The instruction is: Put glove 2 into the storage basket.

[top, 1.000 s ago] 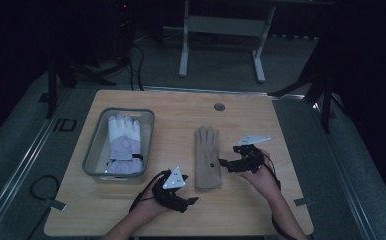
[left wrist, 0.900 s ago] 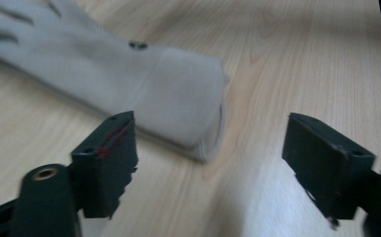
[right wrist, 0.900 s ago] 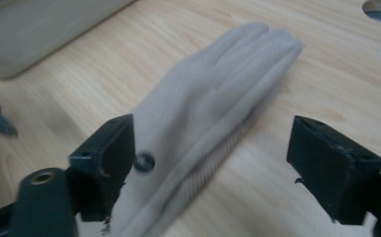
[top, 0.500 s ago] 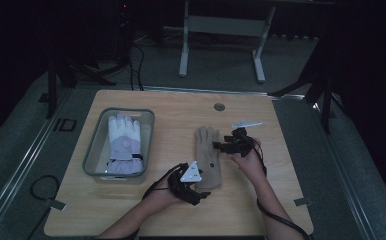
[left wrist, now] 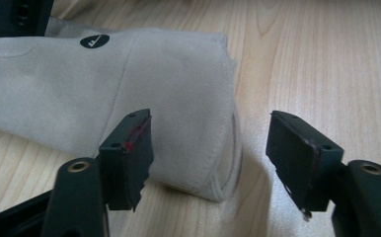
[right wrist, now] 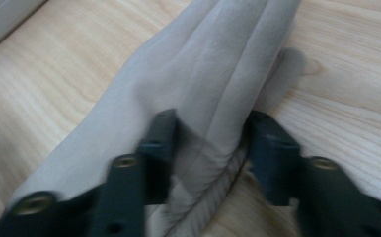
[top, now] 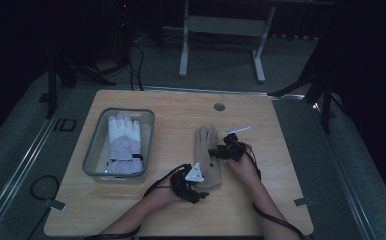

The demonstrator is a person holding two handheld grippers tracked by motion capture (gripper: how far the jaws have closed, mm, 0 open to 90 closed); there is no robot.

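One flat beige suede glove (top: pixel 208 155) lies right of the middle of the wooden table (top: pixel 276 200), long axis front to back, fingers toward the far edge. The right gripper (right wrist: pixel 208 148), jaws just closing, bunches its fabric. The left gripper (left wrist: pixel 208 148), also closing, straddles its cuff edge untouched. One white-and-lilac padded glove (top: pixel 123 142) fills one clear plastic bin (top: pixel 93 150).

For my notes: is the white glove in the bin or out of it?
In. The white glove lies flat inside the grey bin, within its walls.
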